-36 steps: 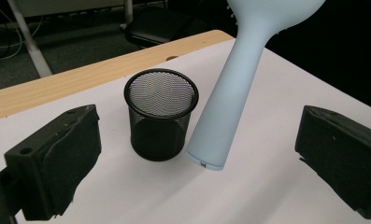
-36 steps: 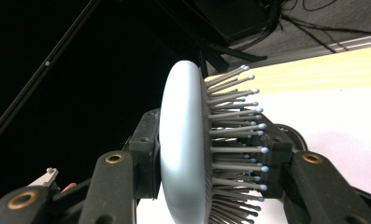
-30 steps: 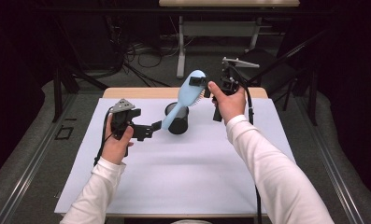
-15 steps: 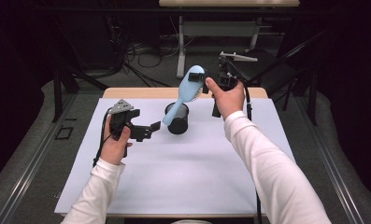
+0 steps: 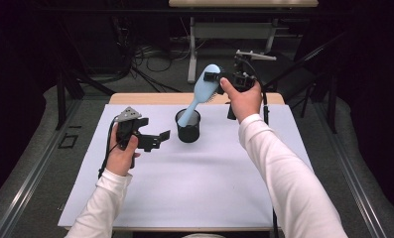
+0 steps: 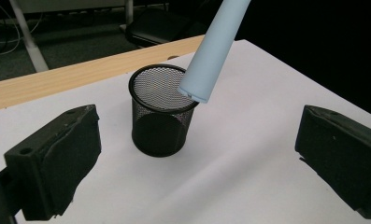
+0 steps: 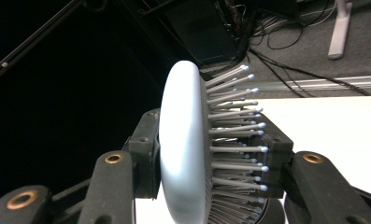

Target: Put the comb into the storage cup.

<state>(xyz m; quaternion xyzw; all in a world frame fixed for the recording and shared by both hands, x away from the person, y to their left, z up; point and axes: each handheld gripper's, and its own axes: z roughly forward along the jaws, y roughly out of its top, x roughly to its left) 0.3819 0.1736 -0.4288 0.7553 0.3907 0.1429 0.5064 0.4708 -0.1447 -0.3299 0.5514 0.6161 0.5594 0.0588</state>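
Observation:
A light blue hairbrush (image 5: 204, 87) hangs tilted over the table, and my right gripper (image 5: 215, 78) is shut on its head. In the right gripper view the jaws (image 7: 206, 154) clamp the brush head (image 7: 183, 140) from the back and from the bristle side. The brush handle (image 6: 213, 51) slopes down to a black mesh cup (image 5: 188, 126), and its tip is at the cup's rim (image 6: 160, 70). My left gripper (image 5: 157, 139) is open just left of the cup and faces it, with nothing between its jaws (image 6: 197, 163).
A white sheet (image 5: 194, 183) covers the wooden table, whose bare far edge (image 5: 145, 98) shows behind the cup. Beyond it are desk legs (image 5: 192, 49) and cables on a dark floor. Metal rails run along both sides.
My right gripper has lifted the brush a little and tipped it more upright, and the handle's end has risen to the cup's rim. The left hand has stayed in place.

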